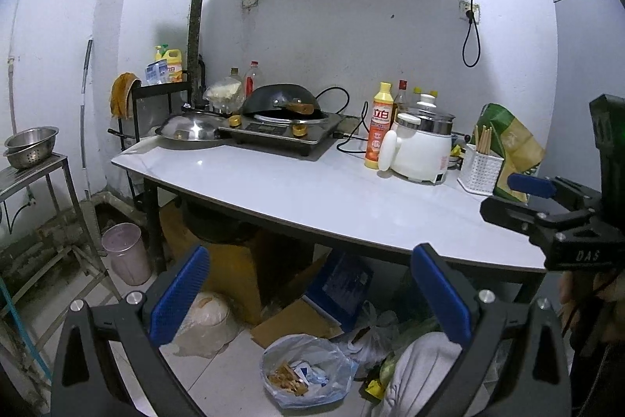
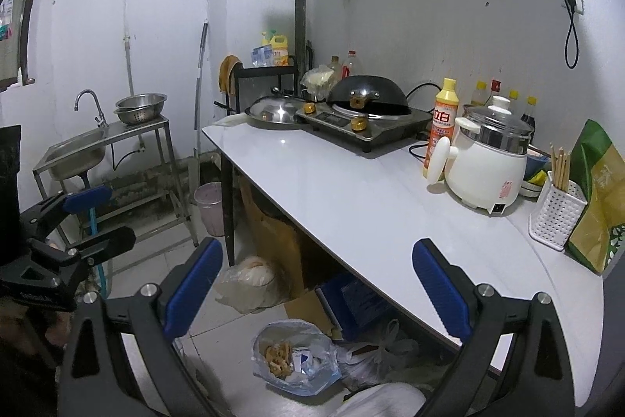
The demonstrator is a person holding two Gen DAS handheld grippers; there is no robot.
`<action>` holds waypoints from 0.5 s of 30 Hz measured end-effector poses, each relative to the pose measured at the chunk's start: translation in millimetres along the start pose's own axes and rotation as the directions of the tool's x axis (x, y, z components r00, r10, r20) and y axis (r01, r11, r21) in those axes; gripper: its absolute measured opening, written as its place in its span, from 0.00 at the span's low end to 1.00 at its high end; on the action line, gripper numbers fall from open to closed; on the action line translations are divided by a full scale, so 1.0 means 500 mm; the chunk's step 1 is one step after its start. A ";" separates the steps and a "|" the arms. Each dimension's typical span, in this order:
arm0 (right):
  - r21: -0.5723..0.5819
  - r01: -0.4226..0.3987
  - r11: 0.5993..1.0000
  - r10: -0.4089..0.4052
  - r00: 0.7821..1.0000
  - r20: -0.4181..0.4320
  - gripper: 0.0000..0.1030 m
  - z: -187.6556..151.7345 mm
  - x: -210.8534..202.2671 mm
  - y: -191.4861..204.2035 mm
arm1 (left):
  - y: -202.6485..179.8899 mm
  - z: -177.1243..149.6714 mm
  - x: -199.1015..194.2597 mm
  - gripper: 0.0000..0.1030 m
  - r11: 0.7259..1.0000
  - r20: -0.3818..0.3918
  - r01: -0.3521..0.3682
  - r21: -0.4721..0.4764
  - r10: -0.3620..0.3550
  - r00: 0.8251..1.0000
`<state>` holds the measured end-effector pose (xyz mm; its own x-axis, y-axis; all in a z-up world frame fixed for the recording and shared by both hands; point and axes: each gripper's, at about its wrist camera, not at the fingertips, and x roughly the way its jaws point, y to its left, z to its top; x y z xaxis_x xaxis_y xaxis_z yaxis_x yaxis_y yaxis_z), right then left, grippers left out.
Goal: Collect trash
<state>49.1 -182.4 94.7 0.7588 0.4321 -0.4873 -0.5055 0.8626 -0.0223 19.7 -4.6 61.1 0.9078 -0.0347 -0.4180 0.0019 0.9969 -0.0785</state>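
Observation:
An open clear plastic trash bag (image 1: 306, 370) with brown scraps and paper lies on the floor under the white table (image 1: 312, 190); it also shows in the right wrist view (image 2: 295, 358). My left gripper (image 1: 312, 296) is open and empty, held above the bag. My right gripper (image 2: 318, 294) is open and empty, also above the bag. The right gripper shows at the right edge of the left wrist view (image 1: 547, 198), and the left gripper at the left edge of the right wrist view (image 2: 78, 221). More crumpled bags (image 1: 371, 335) lie beside the trash bag.
On the table stand an induction cooker with a wok (image 1: 285, 108), a detergent bottle (image 1: 379, 126), a white cooker (image 1: 424, 147), a chopstick holder (image 1: 479, 169) and a green bag (image 1: 511, 143). A pink bin (image 1: 127, 253), cardboard boxes (image 1: 242, 272) and a steel sink stand (image 2: 97, 151) are around.

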 end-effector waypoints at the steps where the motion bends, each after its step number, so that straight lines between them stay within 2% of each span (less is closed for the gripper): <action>1: 0.000 0.002 1.000 -0.002 1.000 0.000 0.94 0.000 0.000 0.000 | 0.000 0.000 -0.001 1.00 1.000 -0.001 -0.006 -0.001 0.006 1.000; 7: -0.002 0.001 1.000 -0.001 1.000 -0.003 0.95 -0.004 0.011 -0.002 | 0.007 -0.002 0.002 1.00 0.999 -0.001 -0.047 -0.005 0.047 0.999; 15: 0.002 -0.006 1.000 0.006 1.000 -0.012 0.95 -0.010 0.036 -0.001 | 0.021 -0.006 0.013 1.00 0.998 0.000 -0.057 -0.015 0.057 0.998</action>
<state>60.9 -176.5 81.5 0.7509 0.4342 -0.4976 -0.5093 0.8604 -0.0178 24.4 5.4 54.7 0.9064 0.0224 -0.4217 -0.0564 0.9961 -0.0683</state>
